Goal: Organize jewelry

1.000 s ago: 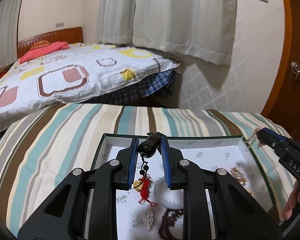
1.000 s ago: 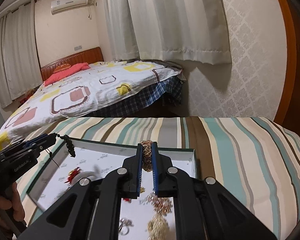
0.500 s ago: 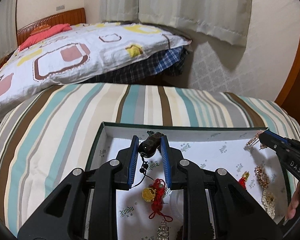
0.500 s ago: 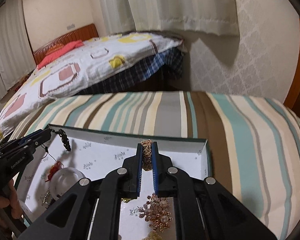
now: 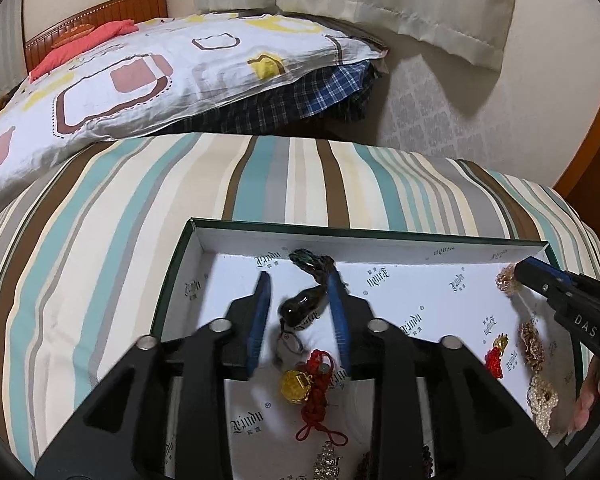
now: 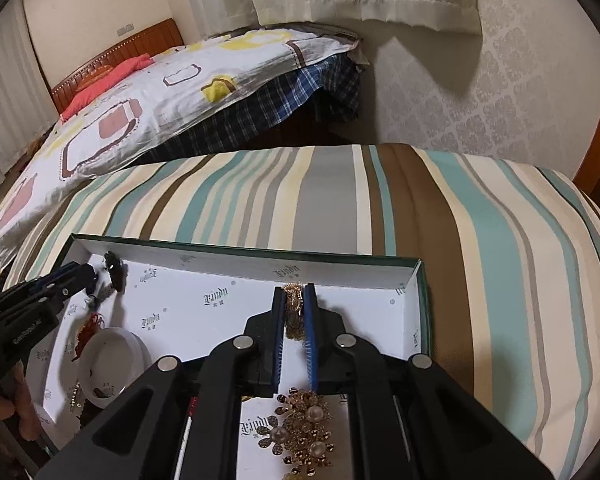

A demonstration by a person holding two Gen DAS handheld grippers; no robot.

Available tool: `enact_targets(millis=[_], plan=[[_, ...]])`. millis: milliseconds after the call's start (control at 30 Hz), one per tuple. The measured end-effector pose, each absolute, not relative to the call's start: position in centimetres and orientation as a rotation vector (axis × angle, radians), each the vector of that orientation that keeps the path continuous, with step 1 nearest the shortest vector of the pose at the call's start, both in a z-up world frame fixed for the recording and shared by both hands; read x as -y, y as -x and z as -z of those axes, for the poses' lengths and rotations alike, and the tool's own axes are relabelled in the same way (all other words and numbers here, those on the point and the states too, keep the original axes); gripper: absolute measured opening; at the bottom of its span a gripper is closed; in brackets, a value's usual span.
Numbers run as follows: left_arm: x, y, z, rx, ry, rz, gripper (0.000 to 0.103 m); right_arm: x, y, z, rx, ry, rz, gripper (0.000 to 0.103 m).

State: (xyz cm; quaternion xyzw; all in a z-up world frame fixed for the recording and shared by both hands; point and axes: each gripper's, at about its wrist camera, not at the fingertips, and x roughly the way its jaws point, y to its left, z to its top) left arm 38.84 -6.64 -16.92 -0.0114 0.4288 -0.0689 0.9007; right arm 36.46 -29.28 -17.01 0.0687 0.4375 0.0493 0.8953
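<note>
Inside the white-lined box on the striped bed, the left gripper has its jaws released around a dark pendant, while the right gripper clenches a gold chain.

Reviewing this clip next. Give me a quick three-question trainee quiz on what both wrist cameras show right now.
1. True or false: the left gripper is clamped shut on the dark pendant.
2. What does the right gripper hold? A) gold chain B) white bangle C) pearl brooch
3. Fill in: all the jewelry lies in a white-lined ____ on the striped cloth.

Key: 1 false, its jaws are apart; 2 A; 3 box.
</note>
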Motion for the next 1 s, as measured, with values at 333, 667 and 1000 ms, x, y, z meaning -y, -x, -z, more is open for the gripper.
enact_targets(millis=[333, 667, 1000], plan=[[7.2, -37.6, 16.1, -0.828, -0.021, 0.126, 0.071, 29.5, -35.1, 15.7, -0.83, -0.145, -0.067, 0.061], [7.2, -33.5, 14.3, -0.756, -0.009, 0.136, 0.085, 28.9, -30.9, 14.6, -0.73, -0.106, -0.028, 0.076], [6.4, -26.3, 12.7, -0.713, 0.019, 0.126, 0.09, 28.7, -24.3, 13.5, -0.691, -0.099, 0.001, 0.079]])
